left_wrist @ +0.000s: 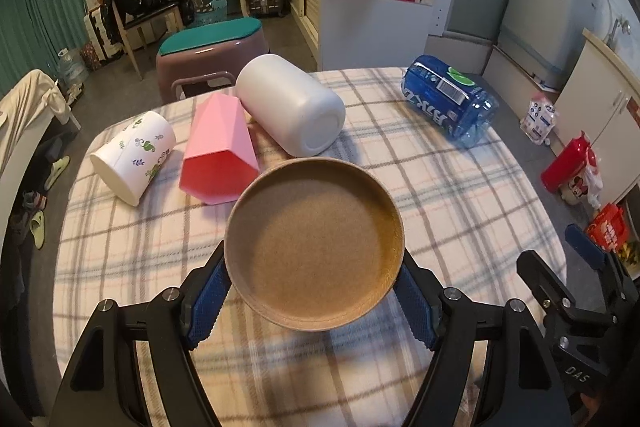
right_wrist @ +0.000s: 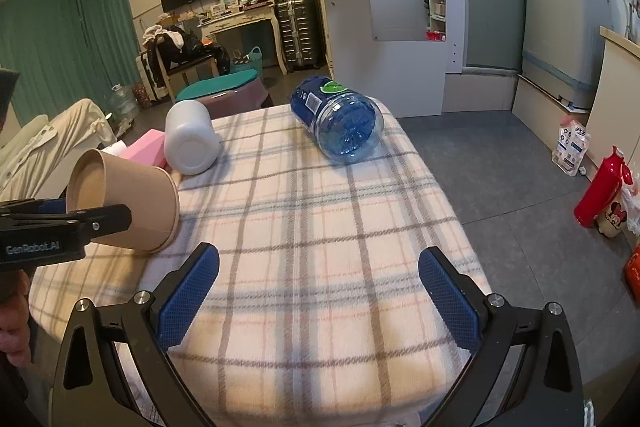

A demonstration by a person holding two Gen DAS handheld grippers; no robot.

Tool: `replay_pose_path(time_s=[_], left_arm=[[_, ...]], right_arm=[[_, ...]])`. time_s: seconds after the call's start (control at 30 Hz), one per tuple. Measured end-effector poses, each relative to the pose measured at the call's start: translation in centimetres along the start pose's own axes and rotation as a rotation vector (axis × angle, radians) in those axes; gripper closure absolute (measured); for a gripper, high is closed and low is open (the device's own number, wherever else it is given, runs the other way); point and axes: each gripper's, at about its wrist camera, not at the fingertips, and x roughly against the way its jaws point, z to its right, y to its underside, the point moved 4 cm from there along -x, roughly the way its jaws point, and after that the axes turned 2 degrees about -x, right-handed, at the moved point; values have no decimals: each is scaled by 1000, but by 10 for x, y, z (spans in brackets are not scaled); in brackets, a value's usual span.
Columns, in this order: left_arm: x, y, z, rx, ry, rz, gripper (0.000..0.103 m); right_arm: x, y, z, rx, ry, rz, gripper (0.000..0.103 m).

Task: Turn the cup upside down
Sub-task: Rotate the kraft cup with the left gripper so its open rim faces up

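Observation:
My left gripper (left_wrist: 314, 301) is shut on a brown paper cup (left_wrist: 314, 247), its blue pads pressed on the cup's two sides. The cup is tilted, its base facing the left camera, and it is held just above the plaid tablecloth (left_wrist: 460, 195). In the right wrist view the same cup (right_wrist: 132, 203) shows at the left, base up and to the left, rim down toward the cloth, with the left gripper's finger (right_wrist: 100, 221) across it. My right gripper (right_wrist: 318, 287) is open and empty over the near part of the table.
A white cup (left_wrist: 292, 105), a pink faceted cup (left_wrist: 218, 155) and a white patterned cup (left_wrist: 134, 157) lie on their sides behind the paper cup. A blue water bottle (left_wrist: 450, 105) lies at the far right. Stool, chair and floor items surround the table.

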Motion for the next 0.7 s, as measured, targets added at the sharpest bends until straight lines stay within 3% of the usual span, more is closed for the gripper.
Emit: replay_pose_path(time_s=[0.3,0.47,0.7], left_arm=[[-13,-14,-2,-6,2,-4,25],[-30,-12,-9,26,8,-55,25],[-33,-5,-10,34,22,-35,26]], right_arm=[[-13,-3,1,-4,-2,-16,3],[-18,-3,0,3,3,-24,3],[-19,-5,1,2,8,-23,3]])
